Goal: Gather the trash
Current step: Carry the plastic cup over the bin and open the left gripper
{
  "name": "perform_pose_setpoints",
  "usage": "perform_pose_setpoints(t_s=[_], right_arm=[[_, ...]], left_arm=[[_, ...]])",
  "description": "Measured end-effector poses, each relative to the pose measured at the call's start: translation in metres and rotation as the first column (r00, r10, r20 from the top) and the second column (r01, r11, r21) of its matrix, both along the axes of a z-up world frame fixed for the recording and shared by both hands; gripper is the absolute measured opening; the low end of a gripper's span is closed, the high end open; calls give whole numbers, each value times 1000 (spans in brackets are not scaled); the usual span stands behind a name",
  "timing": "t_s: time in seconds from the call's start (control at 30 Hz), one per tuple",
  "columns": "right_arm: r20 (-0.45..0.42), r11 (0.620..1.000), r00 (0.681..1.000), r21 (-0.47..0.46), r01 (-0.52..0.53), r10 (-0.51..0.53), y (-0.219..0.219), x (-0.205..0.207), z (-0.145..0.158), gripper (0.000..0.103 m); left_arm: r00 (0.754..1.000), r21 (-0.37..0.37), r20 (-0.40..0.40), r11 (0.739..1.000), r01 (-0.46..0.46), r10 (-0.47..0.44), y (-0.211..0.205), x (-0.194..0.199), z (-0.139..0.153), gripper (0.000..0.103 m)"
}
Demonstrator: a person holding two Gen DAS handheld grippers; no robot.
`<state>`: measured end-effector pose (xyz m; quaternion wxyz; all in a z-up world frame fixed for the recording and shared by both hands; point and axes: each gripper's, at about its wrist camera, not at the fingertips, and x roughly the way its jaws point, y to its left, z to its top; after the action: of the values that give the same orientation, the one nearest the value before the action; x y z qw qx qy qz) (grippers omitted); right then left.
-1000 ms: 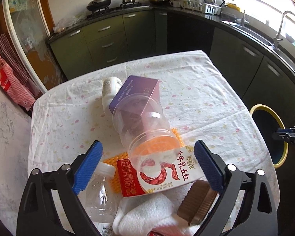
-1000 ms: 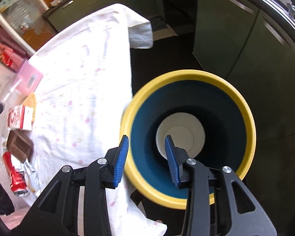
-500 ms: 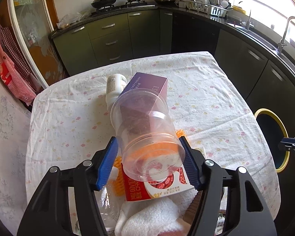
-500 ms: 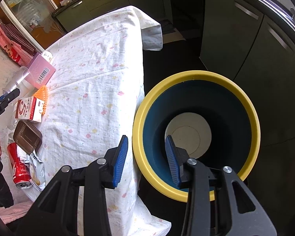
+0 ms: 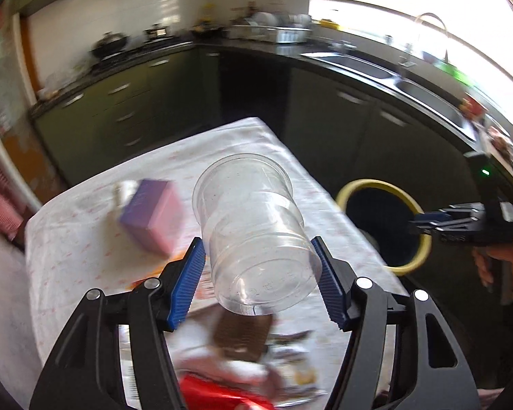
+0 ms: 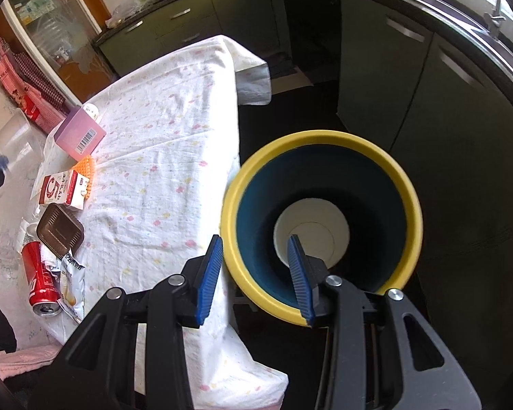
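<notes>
Clear plastic describes the item under grip: a transparent cup (image 5: 256, 239) sits clamped between the blue pads of the left gripper (image 5: 258, 278), base toward the camera and mouth pointing away, lifted clear of the table (image 5: 68, 246). The pads press on both sides of the cup near its base; the jaws closed onto it within the last second and now stand steady. The right gripper (image 6: 254, 275) holds the near wall of the yellow-rimmed bin (image 6: 325, 140), one pad outside the rim and one inside the dark blue interior; whether the pads actually pinch the wall cannot be told with certainty, though the rim passes directly between them. The bin stands on the floor just beside the table's edge, and a white disc (image 6: 311, 229) lies at its bottom. In the left wrist view the bin appears to the right of the cup, with the right gripper and the person's hand (image 5: 499, 266) at its far side. Items remaining on the floral cloth: a pink and purple box (image 6: 78, 133), a red and white carton (image 6: 63, 189) lying over an orange pad (image 6: 87, 167), a brown rectangular lid (image 6: 60, 232), a red can (image 6: 41, 280) on its side, and a snack wrapper (image 6: 71, 283) beside the can. The left wrist view is motion-blurred.
</notes>
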<state>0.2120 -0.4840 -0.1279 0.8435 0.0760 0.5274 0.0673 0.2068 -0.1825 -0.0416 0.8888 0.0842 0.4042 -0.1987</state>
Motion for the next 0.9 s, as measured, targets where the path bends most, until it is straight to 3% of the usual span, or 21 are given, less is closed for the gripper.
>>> perform_pose_setpoints(t_s=[0.13, 0.3, 0.43, 0.53, 0.7, 0.8, 0.9], right_arm=[[21, 999, 999, -7, 48, -47, -26, -20, 5, 38], [44, 995, 994, 2, 103, -103, -59, -43, 4, 38], [49, 990, 989, 23, 141, -142, -83, -60, -1, 38], [42, 985, 985, 38, 166, -168, -99, -67, -7, 38], [27, 980, 981, 58, 191, -192, -115, -72, -15, 43], [23, 981, 983, 62, 183, -185, -116, -71, -18, 43], [23, 984, 985, 67, 167, -169, -112, -68, -19, 43]], left_arm=[[988, 0, -41, 989, 151, -151, -63, -4, 0, 63], [939, 32, -149, 948, 317, -309, -151, 1, -22, 63], [889, 42, -290, 923, 381, -354, -212, 21, -58, 63], [866, 50, -357, 919, 392, -350, -242, 34, -83, 64], [873, 79, -364, 923, 376, -325, -269, 49, -104, 72], [881, 64, -348, 929, 365, -322, -263, 47, -93, 76], [904, 22, -282, 940, 340, -320, -234, 32, -59, 76]])
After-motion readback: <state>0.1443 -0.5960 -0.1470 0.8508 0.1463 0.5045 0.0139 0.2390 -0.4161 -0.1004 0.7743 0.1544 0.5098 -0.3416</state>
